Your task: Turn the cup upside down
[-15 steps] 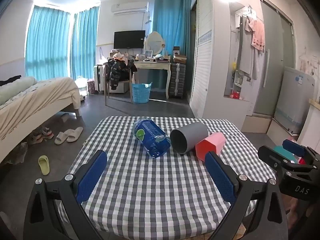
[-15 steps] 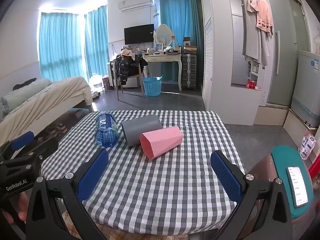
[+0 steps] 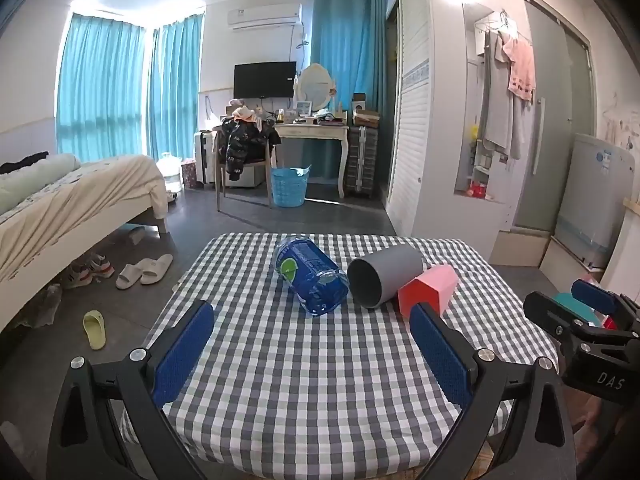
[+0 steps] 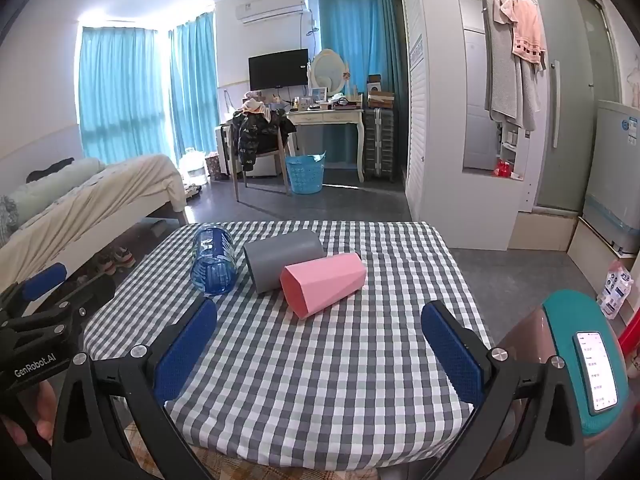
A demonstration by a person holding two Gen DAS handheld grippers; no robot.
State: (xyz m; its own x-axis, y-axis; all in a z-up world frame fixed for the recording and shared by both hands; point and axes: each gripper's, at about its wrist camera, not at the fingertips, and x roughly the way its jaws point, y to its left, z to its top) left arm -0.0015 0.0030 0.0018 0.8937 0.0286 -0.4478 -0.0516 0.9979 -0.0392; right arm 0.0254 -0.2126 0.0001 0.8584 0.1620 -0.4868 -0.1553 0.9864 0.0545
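Nothing has shifted: three cups lie sideways on bench — one blue, one grey, one pink. Left claw and right claw both spread, empty.

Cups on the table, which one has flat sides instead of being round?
The pink cup, lying on its side at the right end of the row. The gray cup and blue cup beside it are smooth and round.
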